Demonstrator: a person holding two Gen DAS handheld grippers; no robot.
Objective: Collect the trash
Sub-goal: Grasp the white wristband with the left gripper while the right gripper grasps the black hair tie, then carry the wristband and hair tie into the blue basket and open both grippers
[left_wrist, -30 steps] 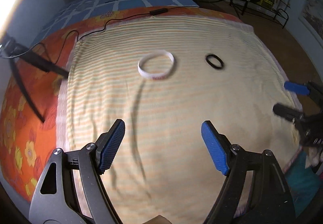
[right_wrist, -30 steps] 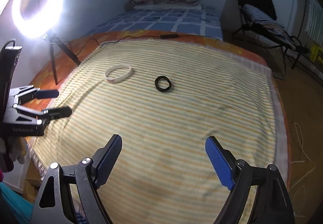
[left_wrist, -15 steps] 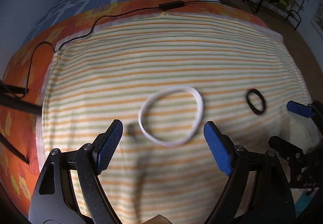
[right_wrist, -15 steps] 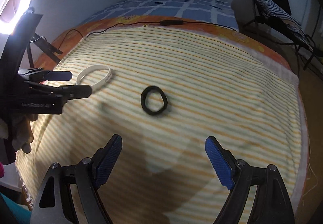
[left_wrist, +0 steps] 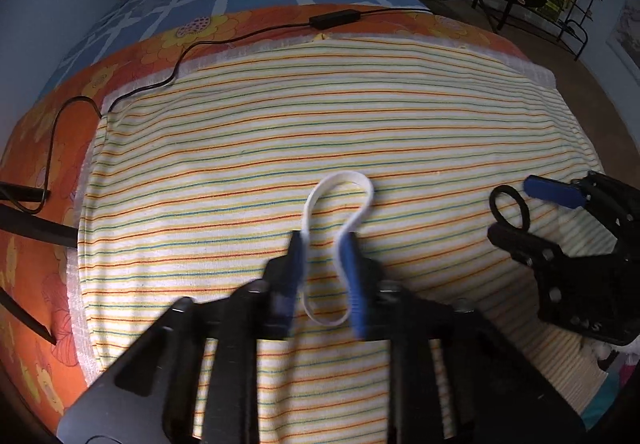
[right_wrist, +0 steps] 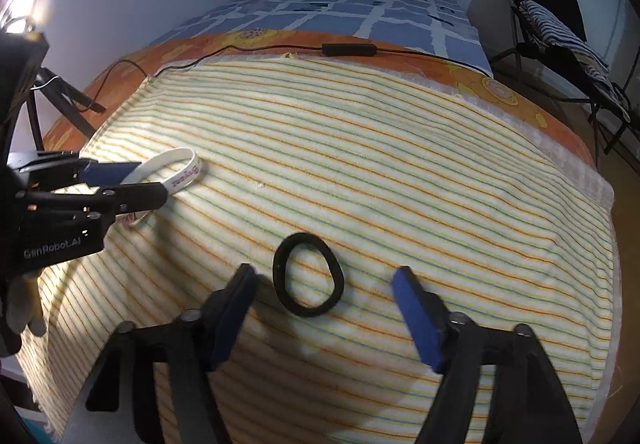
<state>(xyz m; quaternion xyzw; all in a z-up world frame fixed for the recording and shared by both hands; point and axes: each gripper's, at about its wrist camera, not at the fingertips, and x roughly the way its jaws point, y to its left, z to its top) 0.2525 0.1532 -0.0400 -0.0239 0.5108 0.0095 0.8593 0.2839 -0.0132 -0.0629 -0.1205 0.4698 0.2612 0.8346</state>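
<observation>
**Open cloth ahead, clutter at the edges**

The striped cloth (right_wrist: 400,172) lies bare beyond both grippers, giving free passage toward the far side. There a black cable (left_wrist: 240,36) with its box crosses the orange sheet (left_wrist: 36,164). Tripod legs (left_wrist: 32,232) stand at the left edge, and a chair (right_wrist: 560,36) stands right of the bed.

Left gripper (left_wrist: 324,244) fingers just squeezed nearly together, right gripper (right_wrist: 324,280) fingers half-spread, just narrowing, both angled downward.
</observation>
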